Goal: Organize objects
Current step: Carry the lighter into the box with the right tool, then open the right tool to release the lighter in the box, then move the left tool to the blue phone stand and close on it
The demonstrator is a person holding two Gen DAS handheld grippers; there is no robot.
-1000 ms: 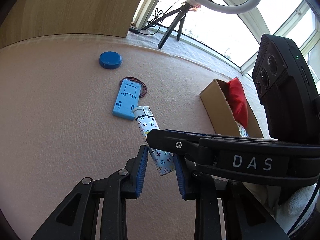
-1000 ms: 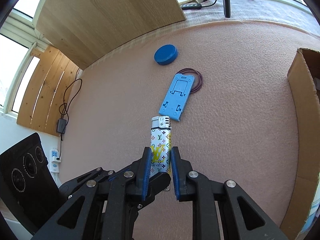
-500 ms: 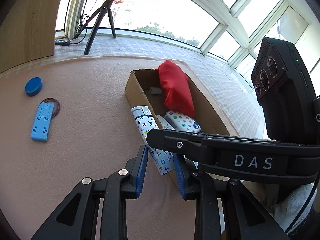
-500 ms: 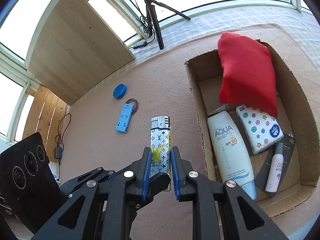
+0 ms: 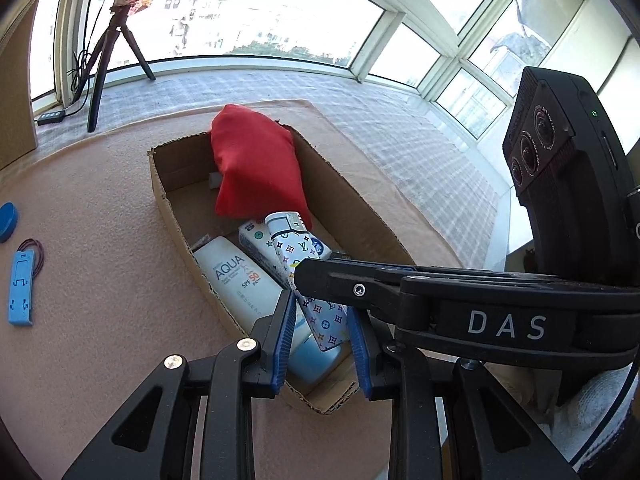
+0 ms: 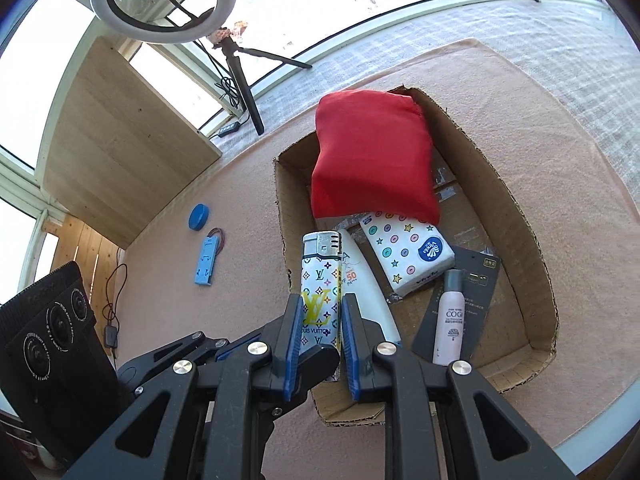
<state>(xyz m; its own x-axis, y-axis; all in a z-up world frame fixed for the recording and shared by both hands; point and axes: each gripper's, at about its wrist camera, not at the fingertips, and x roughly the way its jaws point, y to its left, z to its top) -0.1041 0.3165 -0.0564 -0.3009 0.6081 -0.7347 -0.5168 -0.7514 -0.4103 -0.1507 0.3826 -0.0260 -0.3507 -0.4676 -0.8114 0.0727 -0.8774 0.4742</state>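
Where the left wrist cam looks down, the left gripper (image 5: 320, 328) hangs w/ its blue pads apart, nothing touching them, over the near end of the cardboard box (image 5: 170, 216); the lighter (image 5: 308, 280) shows in the gap but it's carried by the right gripper (image 5: 298, 276), whose black finger w/ "DAS" on it crosses the view from the right. Inside the box: red pouch (image 5: 256, 172) at the far end, white sunscreen tube (image 5: 236, 280) along the left wall, tissue pack (image 5: 256, 244) partly under the lighter. On the pink mat (image 5: 100, 280), well left of the box, lie a blue phone stand (image 5: 20, 284), a dark rubber band (image 5: 35, 246) touching its top, and a blue lid (image 5: 7, 222) at the frame edge. From the right wrist cam, the right gripper (image 6: 318, 340) is clamped narrow on the lighter (image 6: 320, 276), held upright, metal top away from the cam, over the box's (image 6: 532, 248) near-left corner. Also in the box: a small pink-white bottle (image 6: 450, 320) on a dark card (image 6: 476, 280), the tissue pack (image 6: 404, 256), the red pouch (image 6: 372, 160). Ring light on a tripod (image 6: 164, 4) stands by the window.
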